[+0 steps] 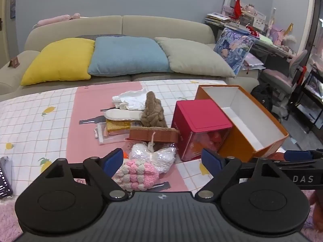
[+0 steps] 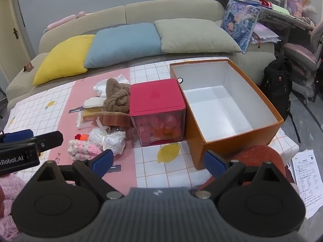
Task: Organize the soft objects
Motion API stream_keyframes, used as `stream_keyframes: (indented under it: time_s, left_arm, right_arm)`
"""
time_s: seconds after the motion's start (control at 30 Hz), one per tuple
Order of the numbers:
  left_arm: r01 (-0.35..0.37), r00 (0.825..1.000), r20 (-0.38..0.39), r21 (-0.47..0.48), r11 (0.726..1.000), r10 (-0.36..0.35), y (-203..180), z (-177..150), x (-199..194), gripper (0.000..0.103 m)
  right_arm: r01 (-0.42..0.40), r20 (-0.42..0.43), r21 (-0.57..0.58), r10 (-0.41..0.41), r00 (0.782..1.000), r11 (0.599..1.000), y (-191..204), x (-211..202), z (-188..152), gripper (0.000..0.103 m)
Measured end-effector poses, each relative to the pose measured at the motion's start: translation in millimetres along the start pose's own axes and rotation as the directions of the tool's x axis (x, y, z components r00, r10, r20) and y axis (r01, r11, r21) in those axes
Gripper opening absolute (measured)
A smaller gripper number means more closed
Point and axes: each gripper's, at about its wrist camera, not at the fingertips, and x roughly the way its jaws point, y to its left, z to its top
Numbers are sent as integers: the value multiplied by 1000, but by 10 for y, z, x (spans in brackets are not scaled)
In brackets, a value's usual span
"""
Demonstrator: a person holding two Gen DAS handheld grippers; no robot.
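Beyond my table I see a beige sofa (image 1: 121, 23) at twelve o'clock bearing yellow (image 1: 60, 60), blue (image 1: 129, 55) and grey cushions (image 1: 193, 57), with a cluttered desk (image 1: 268, 42) and black backpack (image 2: 277, 88) toward two o'clock.

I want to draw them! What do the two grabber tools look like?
Both the left gripper and the right gripper are black, with round discs, a ribbed grey body, silver pins and blue-padded jaws. White lettering runs along their sides.

Both views are evenly and softly lit; only faint shadows are cast. Glare is seen on the crinkled clear plastic bag (image 1: 161, 157). Straight lines are bowed and corners darkened by fisheye distortion.
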Motion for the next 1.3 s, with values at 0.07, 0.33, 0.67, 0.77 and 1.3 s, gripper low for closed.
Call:
stream_keyframes:
  time_s: [0.07,0.33,0.67,0.77,1.3]
  left_arm:
    - [9,1000,19,-16,1000,-9,28,1,-29,102]
    - [12,999,47,1,1000,-12,3,-8,-58,101]
    - [9,999,46,-2,1000,-9,17,7,-68,101]
    - [12,999,43,4,1000,-12,10,7,-60,101]
    - [11,999,43,4,1000,-11,18,-2,-44,101]
  right_arm:
    - [-4,10,2,4,1000,1000,-7,0,-3,95]
    - [6,4,-16,-5,1000,1000,49,-17,17,97]
    - [16,0,-41,-16,1000,999,63,-3,11,98]
    - [12,-2,-47,-12,1000,999,67,-6,12,99]
    - [24,-13,-49,-24,1000,999,83,38,3,99]
